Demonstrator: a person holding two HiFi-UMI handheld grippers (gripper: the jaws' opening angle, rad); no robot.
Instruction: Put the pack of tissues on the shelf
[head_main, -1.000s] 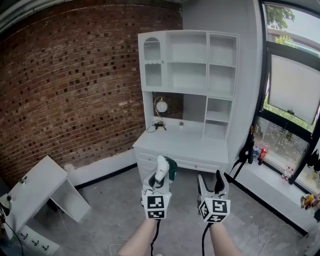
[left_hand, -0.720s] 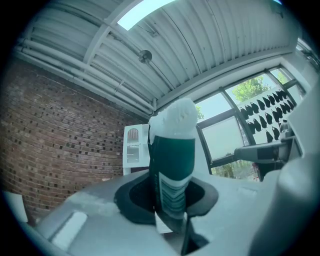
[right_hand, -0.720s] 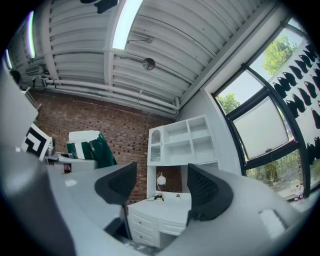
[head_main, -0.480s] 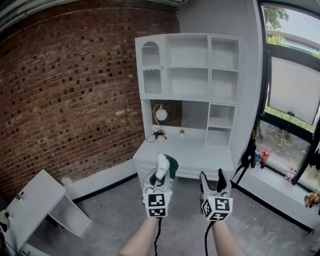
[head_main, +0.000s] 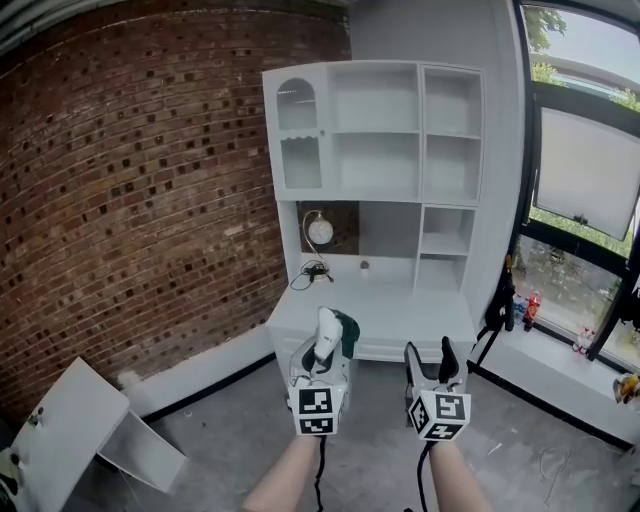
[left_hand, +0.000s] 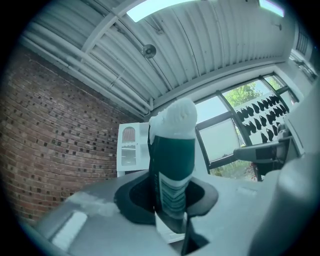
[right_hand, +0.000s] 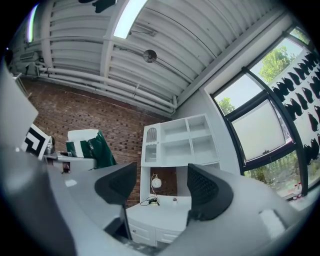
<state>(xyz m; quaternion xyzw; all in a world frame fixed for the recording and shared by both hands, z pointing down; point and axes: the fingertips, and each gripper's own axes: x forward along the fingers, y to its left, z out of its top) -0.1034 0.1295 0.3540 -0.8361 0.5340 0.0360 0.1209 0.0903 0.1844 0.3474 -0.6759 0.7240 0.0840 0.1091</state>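
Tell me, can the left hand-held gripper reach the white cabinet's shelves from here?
Probably not yet. The left hand-held gripper, shut on the pack of tissues, seems short of the white cabinet, with its desk top and bare floor between. Nothing blocks the way; stepping closer should do.

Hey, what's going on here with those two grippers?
A person holds a gripper in each hand, facing a white shelf. The left gripper is shut on a green-and-white tissue pack, held upright. The right gripper is open and empty. The pack is not yet on the shelf.
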